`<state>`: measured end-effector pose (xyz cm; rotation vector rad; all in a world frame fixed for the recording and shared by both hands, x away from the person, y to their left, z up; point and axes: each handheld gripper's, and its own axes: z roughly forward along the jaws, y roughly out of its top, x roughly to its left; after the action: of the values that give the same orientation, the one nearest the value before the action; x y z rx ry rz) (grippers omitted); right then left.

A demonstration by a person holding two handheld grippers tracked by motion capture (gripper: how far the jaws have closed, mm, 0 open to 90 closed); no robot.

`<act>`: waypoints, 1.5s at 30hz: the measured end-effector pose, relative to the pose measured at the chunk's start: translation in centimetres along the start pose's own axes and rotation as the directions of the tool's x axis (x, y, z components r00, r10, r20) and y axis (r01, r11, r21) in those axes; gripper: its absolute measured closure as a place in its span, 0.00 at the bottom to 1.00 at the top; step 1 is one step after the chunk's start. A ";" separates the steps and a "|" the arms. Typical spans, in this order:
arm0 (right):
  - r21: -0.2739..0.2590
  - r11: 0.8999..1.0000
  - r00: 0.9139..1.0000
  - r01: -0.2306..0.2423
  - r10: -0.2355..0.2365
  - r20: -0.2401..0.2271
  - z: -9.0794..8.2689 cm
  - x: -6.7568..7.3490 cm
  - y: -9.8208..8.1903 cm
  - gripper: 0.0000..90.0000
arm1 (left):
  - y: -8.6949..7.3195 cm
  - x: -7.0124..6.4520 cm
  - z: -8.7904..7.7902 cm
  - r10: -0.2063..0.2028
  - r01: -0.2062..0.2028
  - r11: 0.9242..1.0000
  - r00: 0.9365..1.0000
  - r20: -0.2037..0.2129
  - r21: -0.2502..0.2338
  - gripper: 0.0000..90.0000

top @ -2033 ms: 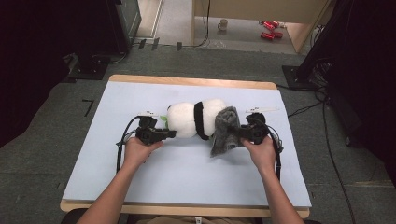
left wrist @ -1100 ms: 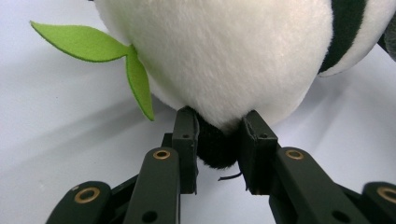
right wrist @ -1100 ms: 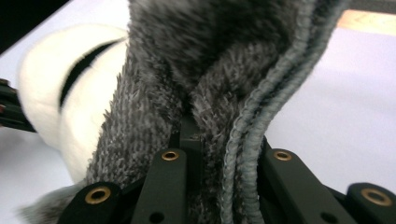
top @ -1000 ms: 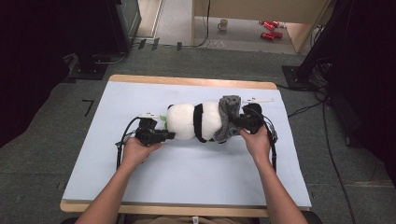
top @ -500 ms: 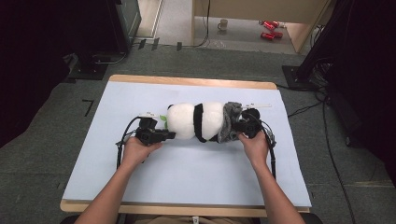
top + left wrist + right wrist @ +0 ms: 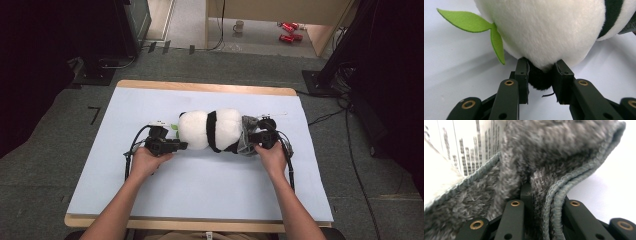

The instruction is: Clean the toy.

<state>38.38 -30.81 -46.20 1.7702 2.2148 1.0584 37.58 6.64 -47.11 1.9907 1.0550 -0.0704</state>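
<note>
A white panda plush [image 6: 210,130] with a black band lies on its side on the pale blue mat [image 6: 200,190]. My left gripper [image 6: 182,146] is at its left end. In the left gripper view that gripper [image 6: 540,80] is shut on a small black nub [image 6: 539,83] under the white body [image 6: 544,27], next to a green felt leaf [image 6: 469,22]. A grey fuzzy cloth [image 6: 246,137] sits against the plush's right end. My right gripper [image 6: 251,138] meets it there and is shut [image 6: 544,205] on the cloth's folded, stitched edge [image 6: 554,195]. A printed label [image 6: 461,147] shows behind the cloth.
The mat covers a wooden table [image 6: 200,88] with free room in front of and behind the plush. Cables trail from both grippers. On the floor beyond stand dark stands [image 6: 105,45], a mug [image 6: 239,25] and red cans [image 6: 286,31].
My right gripper has carried the grey cloth up over the plush's right end and then lowered it against that end. The left gripper has stayed put on the plush.
</note>
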 end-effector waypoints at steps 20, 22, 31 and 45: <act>-0.278 0.958 0.995 0.071 -0.089 -0.051 -7.2 2.4 3.1 0.86 | -0.1 -0.1 0.1 0.001 -0.001 1.000 1.000 -0.008 -0.004 0.77; -0.259 0.961 0.992 0.099 -0.115 -0.048 -6.4 3.1 3.0 0.86 | -0.2 -0.1 0.1 0.003 -0.003 1.000 1.000 -0.012 0.002 0.77; -0.239 0.961 0.987 0.136 -0.152 -0.049 -4.5 3.2 2.3 0.86 | -0.3 -0.1 0.1 -0.002 0.002 1.000 1.000 -0.012 0.007 0.77; -0.234 0.969 0.993 0.082 -0.098 -0.058 -2.9 2.0 1.1 0.86 | -0.4 -0.1 0.1 -0.005 0.005 1.000 1.000 -0.006 0.000 0.76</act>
<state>37.20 -30.23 -42.77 1.5438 2.0873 1.3146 37.32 6.60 -47.39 1.9894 1.0637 -0.0670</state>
